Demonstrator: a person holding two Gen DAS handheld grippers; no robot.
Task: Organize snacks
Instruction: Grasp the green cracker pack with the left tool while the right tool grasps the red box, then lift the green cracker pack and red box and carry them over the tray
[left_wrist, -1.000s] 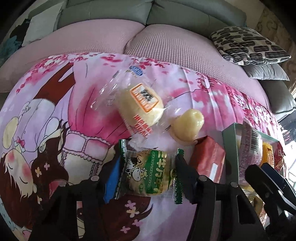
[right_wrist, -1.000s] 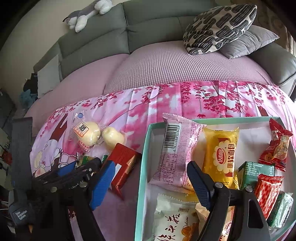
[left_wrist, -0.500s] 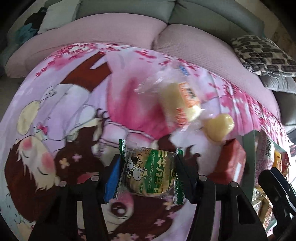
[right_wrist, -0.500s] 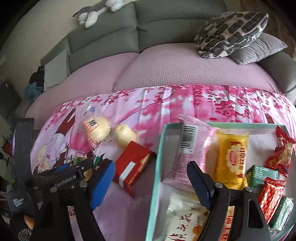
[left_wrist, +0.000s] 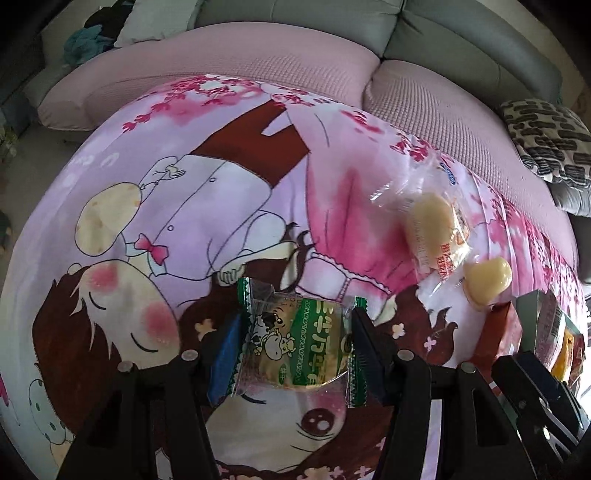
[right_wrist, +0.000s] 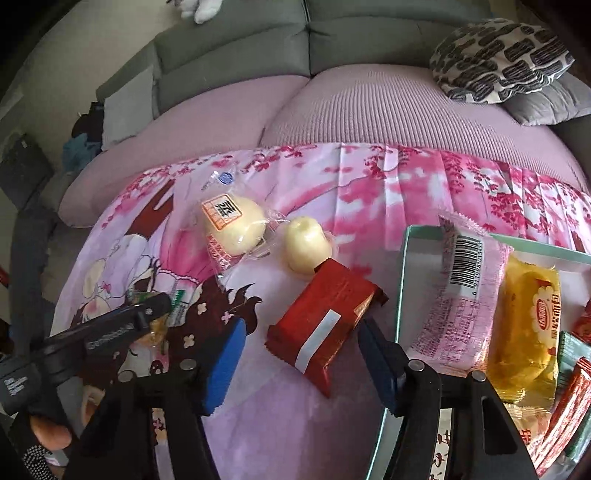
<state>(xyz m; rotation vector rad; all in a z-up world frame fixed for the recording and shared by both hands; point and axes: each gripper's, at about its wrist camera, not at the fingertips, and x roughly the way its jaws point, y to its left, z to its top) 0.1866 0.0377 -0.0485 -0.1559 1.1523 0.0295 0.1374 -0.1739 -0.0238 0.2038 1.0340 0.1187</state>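
Left tool (left_wrist: 293, 347): closed on a green-and-clear snack packet (left_wrist: 295, 343) (cow print on the wrapper), both pads pressing its sides, held over the cartoon-print pink cloth (left_wrist: 184, 206).

Right tool (right_wrist: 299, 354): jaws wide apart, gripping nothing, straddling the near end of the red snack packet (right_wrist: 323, 326) without visible contact.

Landmark is the red snack packet, lying flat on the cloth. Just behind it, touching its far end, sits a pale yellow cake (right_wrist: 304, 245). Left of that cake, a clear-wrapped steamed cake (right_wrist: 234, 225) with orange label. Right of the red packet stands the teal-rimmed box (right_wrist: 402, 280), holding a pink barcode packet (right_wrist: 458, 295), a yellow cake packet (right_wrist: 528, 328) and further wrappers.
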